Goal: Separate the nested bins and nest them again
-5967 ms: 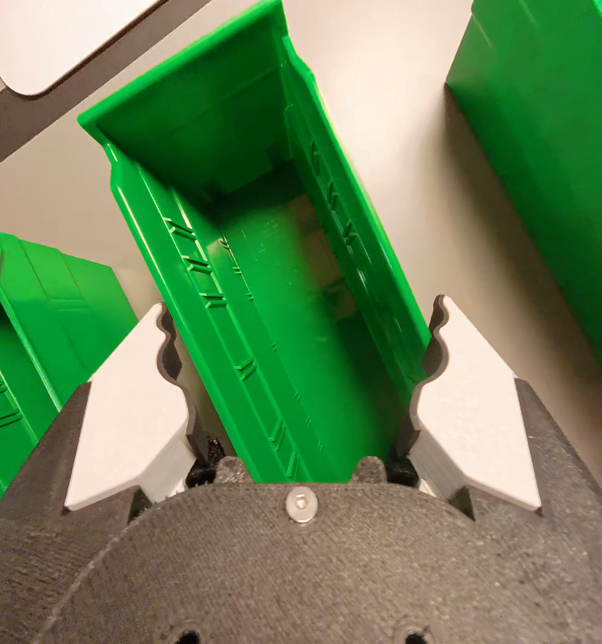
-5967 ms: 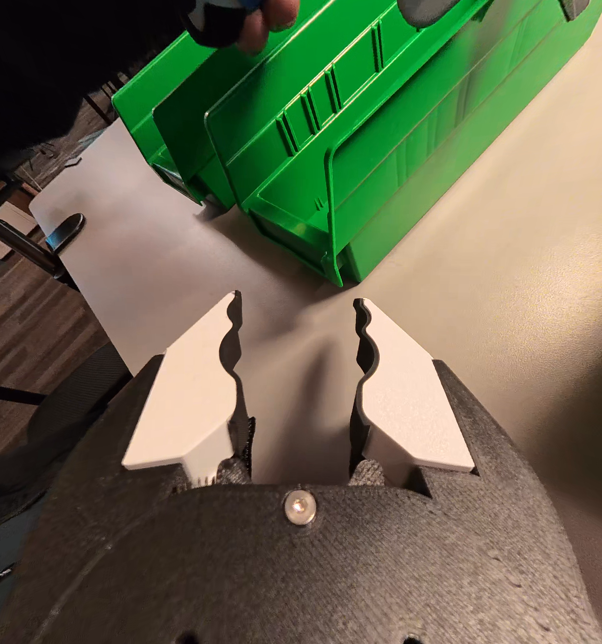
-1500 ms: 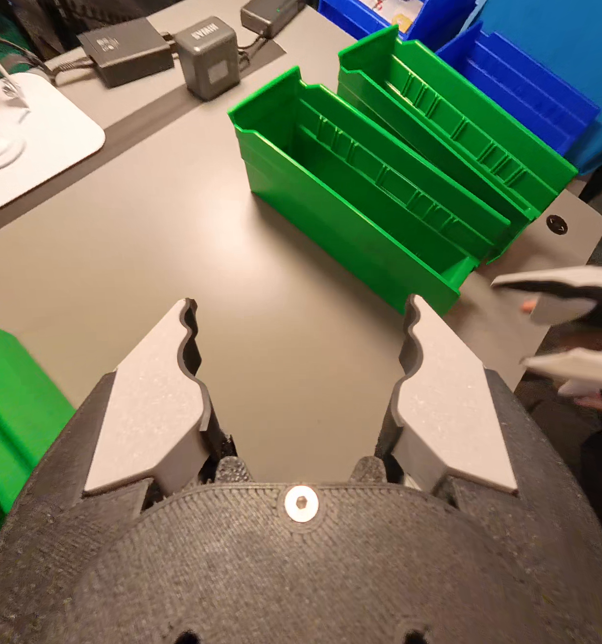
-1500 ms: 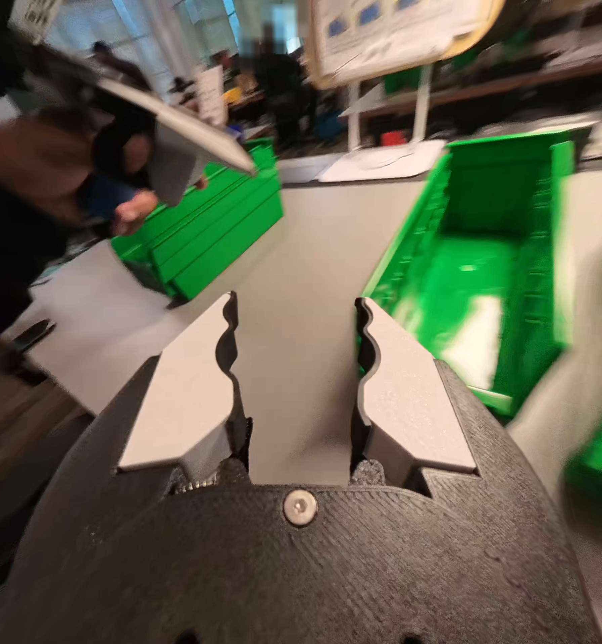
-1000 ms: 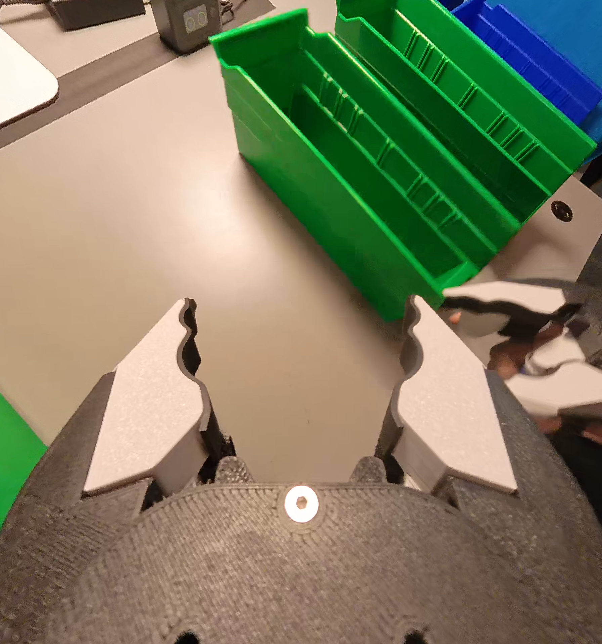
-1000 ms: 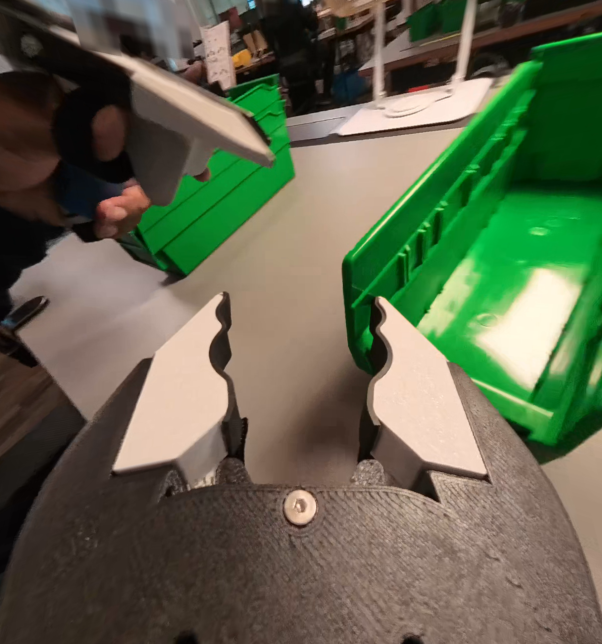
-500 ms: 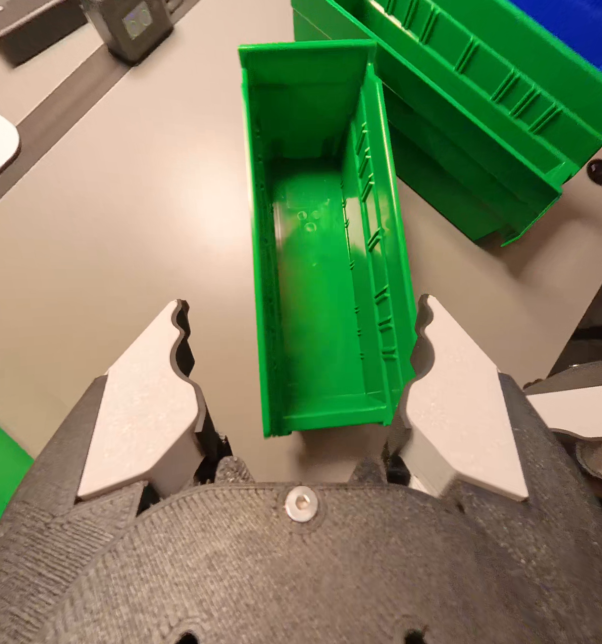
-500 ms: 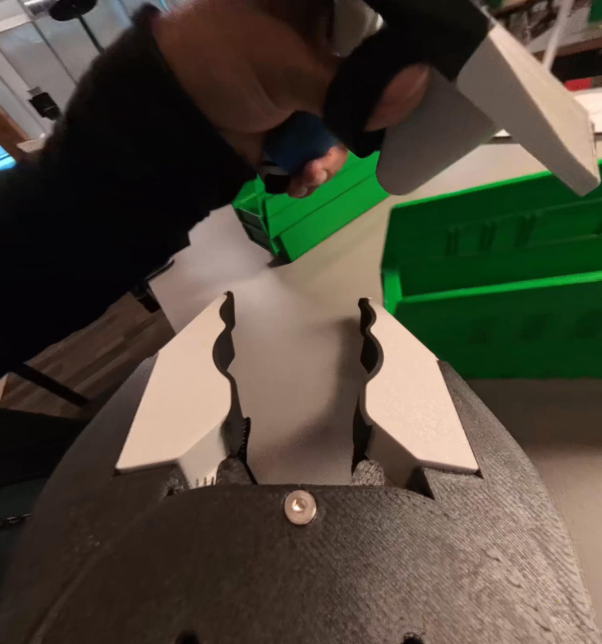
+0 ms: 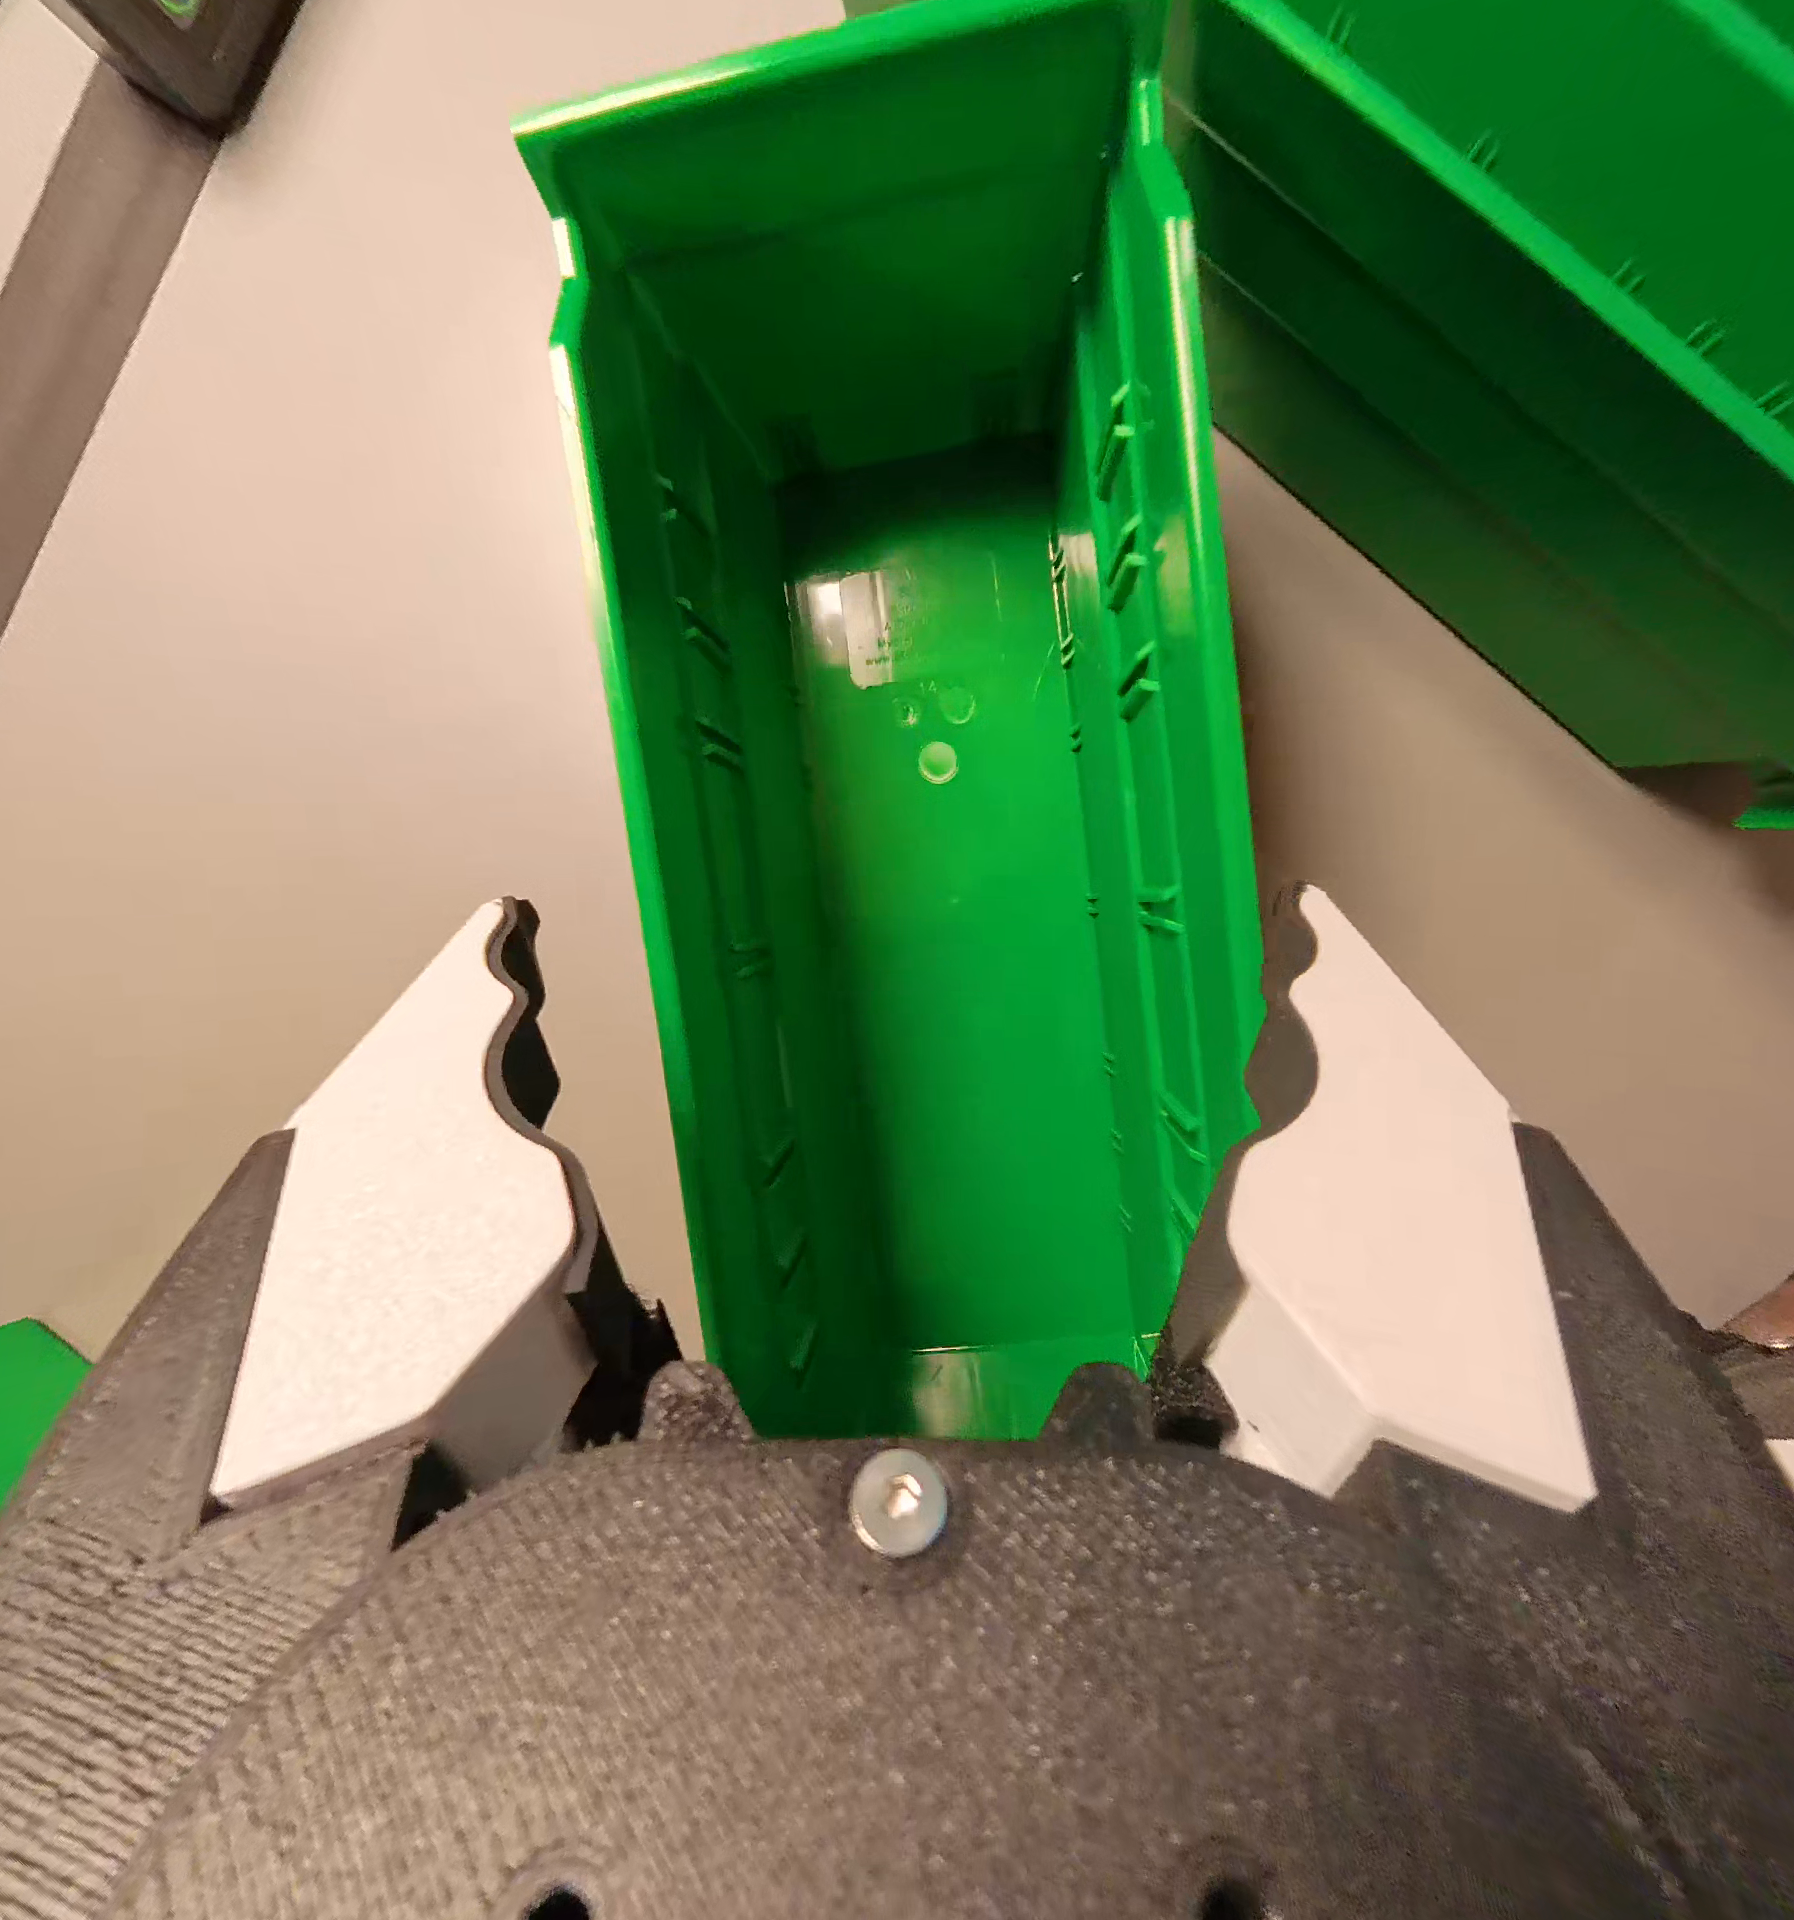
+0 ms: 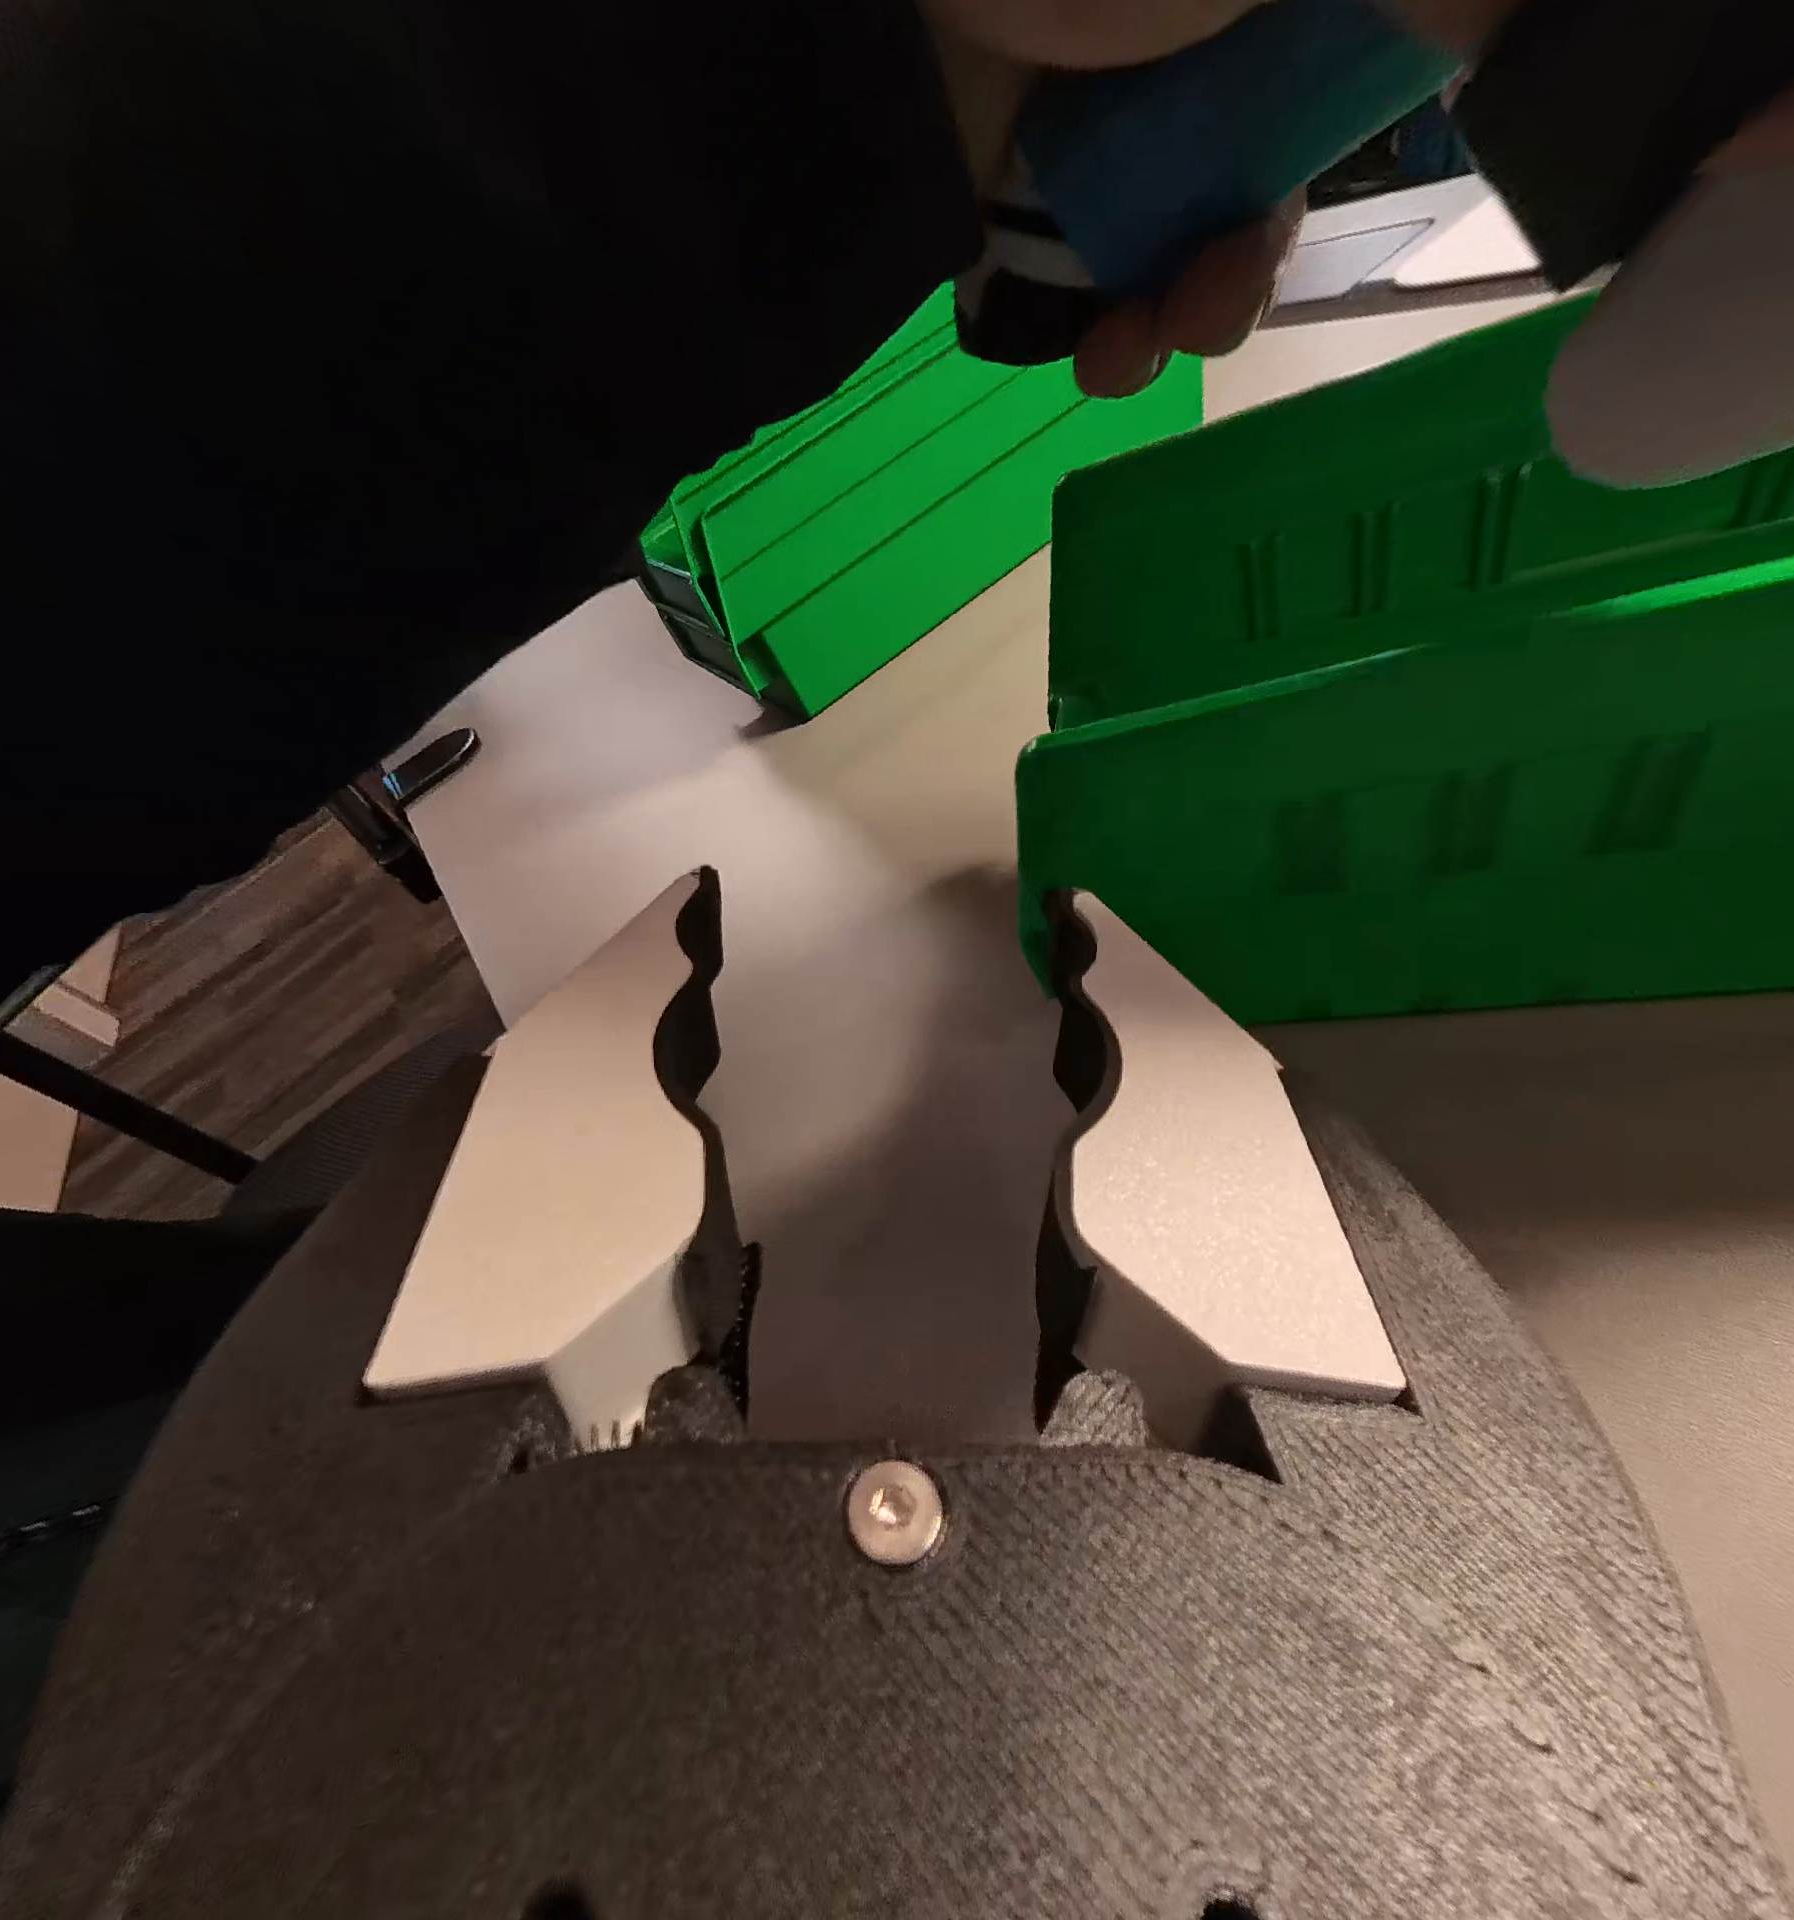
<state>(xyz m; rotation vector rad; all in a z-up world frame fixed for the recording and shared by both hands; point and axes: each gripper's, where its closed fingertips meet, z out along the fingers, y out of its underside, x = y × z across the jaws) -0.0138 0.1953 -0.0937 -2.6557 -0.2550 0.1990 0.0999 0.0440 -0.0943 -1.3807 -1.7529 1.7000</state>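
Left gripper (image 9: pixel 898 914) fingers straddle a green bin (image 9: pixel 934 727) (gap at left); right gripper (image 10: pixel 888 909) fingers spread, grasping nothing.

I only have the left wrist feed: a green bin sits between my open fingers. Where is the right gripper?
Observer: The right gripper is down at the table, its right fingertip at the corner of a green bin.
Operator: Is it gripping that corner?
Observer: No. Its fingers stand apart with only bare table between them.
Operator: Anything else over there?
Observer: Yes, a stack of nested green bins lies farther back, near the table edge.
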